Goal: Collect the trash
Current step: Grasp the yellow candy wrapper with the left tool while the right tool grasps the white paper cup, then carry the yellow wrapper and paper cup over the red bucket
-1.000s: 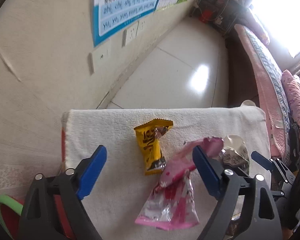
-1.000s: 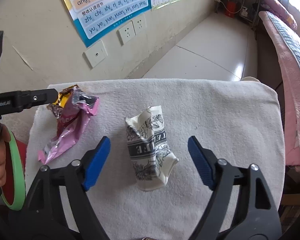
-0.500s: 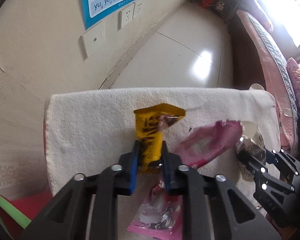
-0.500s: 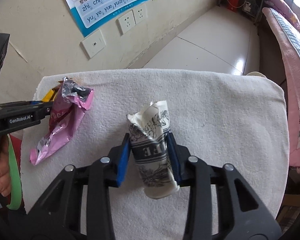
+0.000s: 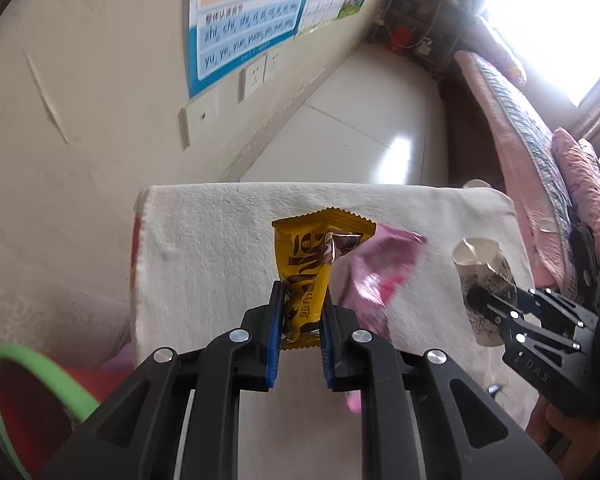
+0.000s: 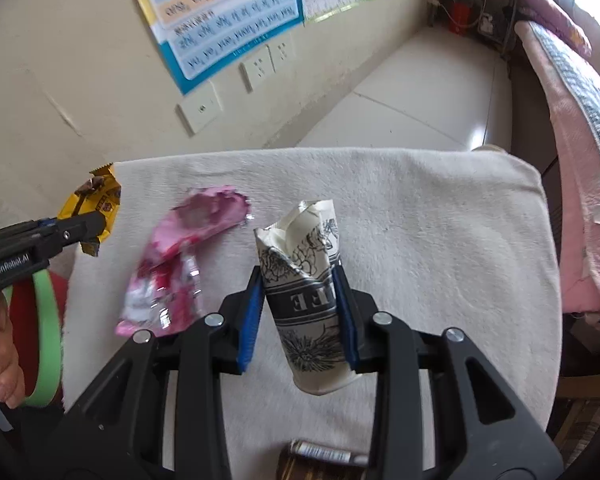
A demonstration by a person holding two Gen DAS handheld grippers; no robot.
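1. Pinching the yellow wrapper [image 5: 306, 280] by its lower end, the left gripper [image 5: 300, 320] has both blue pads pressed flat against it at the centre of the left wrist view; the wrapper stands up from the jaws, seemingly lifted off the white towel [image 5: 204, 248].
2. Squeezing the crumpled paper cup [image 6: 306, 300] around its printed band, the right gripper [image 6: 300, 312] holds it at the centre of the right wrist view — open end up, base hanging below the pads.
3. One piece is not yet collected: the pink wrapper [image 6: 176, 272] lies loose on the towel, left of centre in that view, between the two tools.
4. A green-rimmed bin [image 6: 44, 332] shows at the lower left edge — probably the drop point.
5. Risks: the slick foil could slide from the shallow grip at its tail if swung fast; the soft cup could buckle and slip under a harder squeeze.
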